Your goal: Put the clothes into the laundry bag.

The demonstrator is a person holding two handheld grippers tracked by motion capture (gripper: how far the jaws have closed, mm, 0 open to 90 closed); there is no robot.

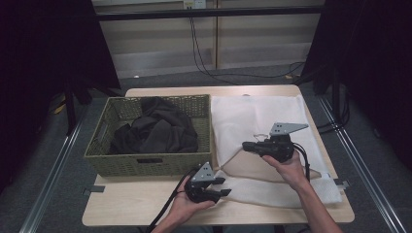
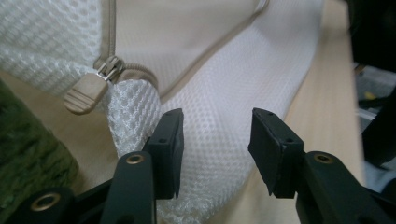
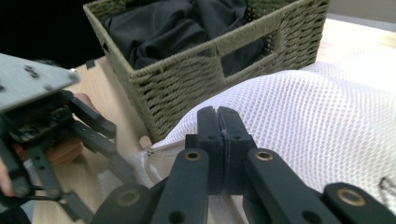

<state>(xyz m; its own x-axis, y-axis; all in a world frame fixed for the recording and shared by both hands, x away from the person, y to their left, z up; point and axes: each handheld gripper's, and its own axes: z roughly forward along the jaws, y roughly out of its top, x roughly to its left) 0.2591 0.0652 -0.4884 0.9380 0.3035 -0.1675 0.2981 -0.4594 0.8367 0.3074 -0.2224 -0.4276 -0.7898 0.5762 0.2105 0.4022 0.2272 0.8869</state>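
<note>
Step in hand, as I read it: opening the white mesh laundry bag [image 1: 262, 121] so the dark clothes [image 1: 158, 128] can go in. The bag lies flat on the right half of the table [image 1: 145, 204], just beside the olive woven basket [image 1: 145, 162] on the left, which holds the clothes.

Right gripper [image 1: 248, 145]: jaws clenched together, with mesh showing right at the pad line in its own view. Looks like it pinches the bag's upper layer at the zip edge and holds it raised, but the pinch point itself is hidden, so I can't tell for sure.

Left gripper [image 2: 215, 140]: jaws released, standing apart over the bag's near-left corner, nothing between the pads. The tan zipper pull [image 2: 86, 91] with its metal slider sits just to the left of that gripper's left jaw, at the end of the beige zip tape [image 2: 109, 28]; not touched.

Next move, my guess: the left gripper closes on the lower mesh layer or on the pull, then spreads the opening against the right gripper. It needs a shallow approach to catch one layer only; the mesh is limp and will bunch.

Writing: no brand, label or lettering is readable on the bag, basket or grippers.
</note>
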